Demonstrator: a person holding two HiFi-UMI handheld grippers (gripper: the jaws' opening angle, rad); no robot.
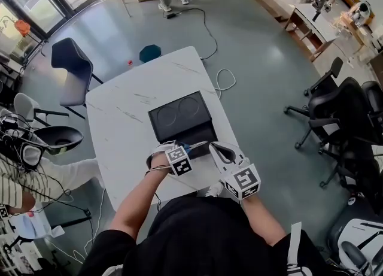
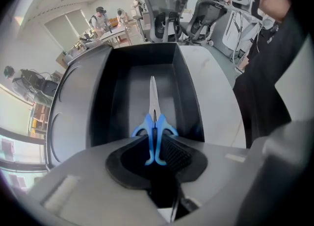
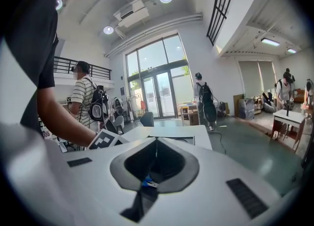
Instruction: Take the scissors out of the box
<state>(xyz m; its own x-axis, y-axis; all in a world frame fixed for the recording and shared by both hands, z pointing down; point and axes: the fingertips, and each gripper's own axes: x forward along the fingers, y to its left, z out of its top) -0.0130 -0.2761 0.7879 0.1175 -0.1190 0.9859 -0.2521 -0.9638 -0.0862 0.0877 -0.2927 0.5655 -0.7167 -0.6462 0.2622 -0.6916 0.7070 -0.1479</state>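
Note:
The black box [image 1: 192, 135] stands open on the white table [image 1: 125, 119], its lid [image 1: 178, 112] laid flat beyond it. The scissors [image 2: 153, 97], with blue handles, point their blades along the box floor. My left gripper [image 2: 156, 154] points down at the box's near end; its pads touch the blue handles on both sides. In the head view it [image 1: 174, 149] stands over the scissors [image 1: 190, 145]. My right gripper [image 1: 219, 150] sits just right of it, level, with its jaws together and nothing held [image 3: 156, 151]. A blue scrap [image 3: 147, 183] shows through the gap below them.
A blue chair [image 1: 72, 68] stands left of the table and black office chairs [image 1: 341, 113] stand to the right. A white cable [image 1: 224, 80] loops off the table's far right corner. A person in a striped shirt [image 3: 83, 102] stands nearby. Other people work at far desks [image 2: 105, 24].

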